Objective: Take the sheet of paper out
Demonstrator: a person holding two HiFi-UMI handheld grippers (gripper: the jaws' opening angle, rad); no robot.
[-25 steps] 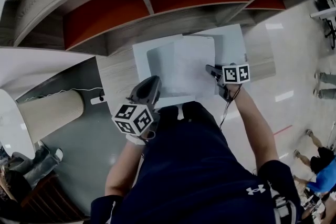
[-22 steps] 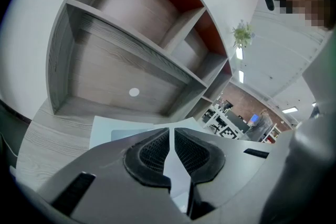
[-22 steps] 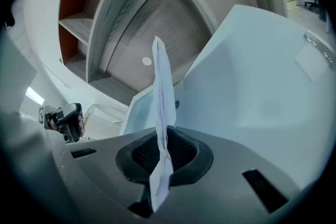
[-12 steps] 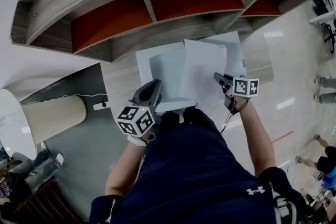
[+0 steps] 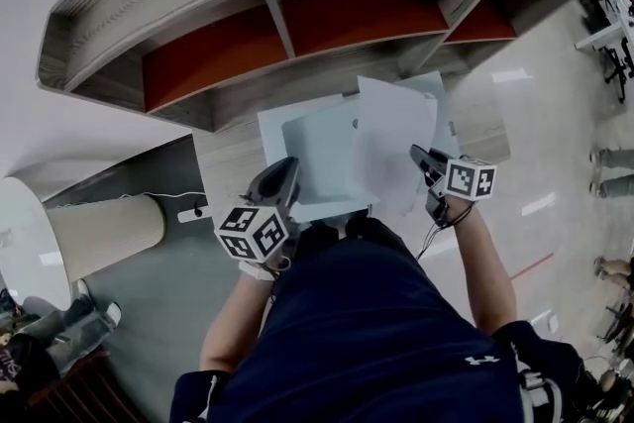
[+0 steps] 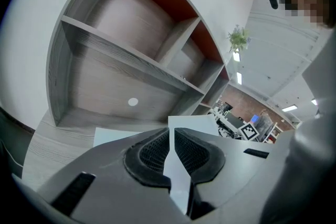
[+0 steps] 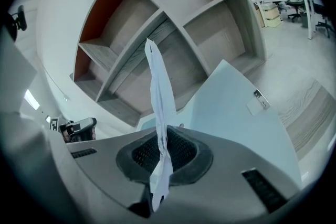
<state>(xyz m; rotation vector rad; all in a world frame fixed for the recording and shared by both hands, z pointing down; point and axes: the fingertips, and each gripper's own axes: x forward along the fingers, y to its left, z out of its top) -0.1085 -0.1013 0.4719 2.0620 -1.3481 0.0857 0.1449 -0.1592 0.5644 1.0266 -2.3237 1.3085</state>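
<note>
A pale blue folder (image 5: 309, 152) lies flat on the wooden tabletop (image 5: 226, 154) in front of the shelf. My left gripper (image 5: 280, 177) sits at the folder's near left edge; in the left gripper view it (image 6: 171, 136) is shut on a thin pale layer of the folder (image 6: 113, 135). My right gripper (image 5: 420, 156) is shut on the near right edge of a white sheet of paper (image 5: 392, 136), which is lifted above the folder and tilts up. In the right gripper view the sheet (image 7: 157, 86) stands edge-on between the pads (image 7: 181, 152), with the folder (image 7: 231, 107) below.
A curved wooden shelf unit with red back panels (image 5: 297, 15) stands right behind the table. A beige cylinder (image 5: 104, 228) and a white cable (image 5: 149, 196) lie to the left. People (image 5: 616, 158) stand on the shiny floor at the right.
The right gripper has risen and carried the sheet up off the folder, so the sheet now stands higher and more tilted. The left gripper has stayed at the folder's edge.
</note>
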